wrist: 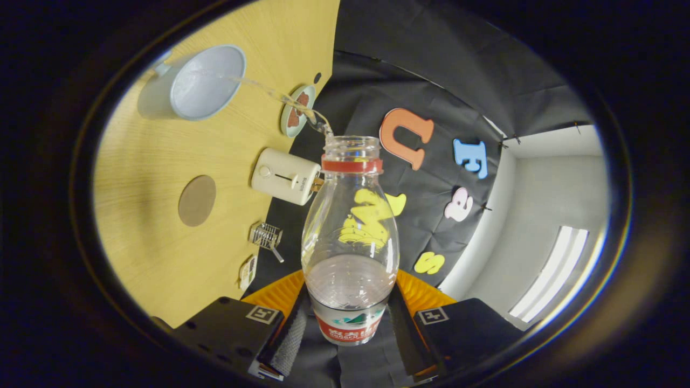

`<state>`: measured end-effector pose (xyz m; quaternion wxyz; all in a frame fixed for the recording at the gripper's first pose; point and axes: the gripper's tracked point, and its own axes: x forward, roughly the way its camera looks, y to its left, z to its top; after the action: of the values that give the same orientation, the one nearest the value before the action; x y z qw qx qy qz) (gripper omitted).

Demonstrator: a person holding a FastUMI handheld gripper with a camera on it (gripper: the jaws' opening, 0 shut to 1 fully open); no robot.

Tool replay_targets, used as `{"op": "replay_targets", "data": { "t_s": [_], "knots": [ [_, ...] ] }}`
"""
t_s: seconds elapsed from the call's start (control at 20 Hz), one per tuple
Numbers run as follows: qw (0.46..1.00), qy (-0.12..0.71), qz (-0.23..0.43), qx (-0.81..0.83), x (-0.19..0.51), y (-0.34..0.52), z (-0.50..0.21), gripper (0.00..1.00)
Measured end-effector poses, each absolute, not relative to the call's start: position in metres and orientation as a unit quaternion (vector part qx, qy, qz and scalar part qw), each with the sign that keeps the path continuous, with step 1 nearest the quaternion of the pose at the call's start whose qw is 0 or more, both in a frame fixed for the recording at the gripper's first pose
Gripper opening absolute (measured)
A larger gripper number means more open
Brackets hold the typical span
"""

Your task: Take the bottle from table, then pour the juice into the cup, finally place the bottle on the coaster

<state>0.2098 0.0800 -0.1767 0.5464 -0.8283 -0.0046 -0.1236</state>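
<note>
Wooden table (161,258) is carrying the cup (194,83), a round coaster (197,200) and a toaster (285,176). Gripper (349,323) is clamping the tilted bottle (350,237), whose base is cut off; a thin stream (280,98) is arcing into the cup.
</note>
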Motion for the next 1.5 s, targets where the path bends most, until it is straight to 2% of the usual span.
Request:
{"op": "replay_targets", "data": {
  "t_s": [0.45, 1.0, 1.2, 1.5],
  "knots": [
    [0.534, -0.030, -0.129, -0.835, 0.211, 0.092, -0.166, 0.78],
    [0.503, -0.037, -0.134, -0.853, 0.210, 0.094, -0.163, 0.78],
    [0.473, -0.057, -0.143, -0.867, 0.209, 0.099, -0.153, 0.78],
    [0.467, -0.074, -0.145, -0.869, 0.210, 0.103, -0.148, 0.78]
  ]
}}
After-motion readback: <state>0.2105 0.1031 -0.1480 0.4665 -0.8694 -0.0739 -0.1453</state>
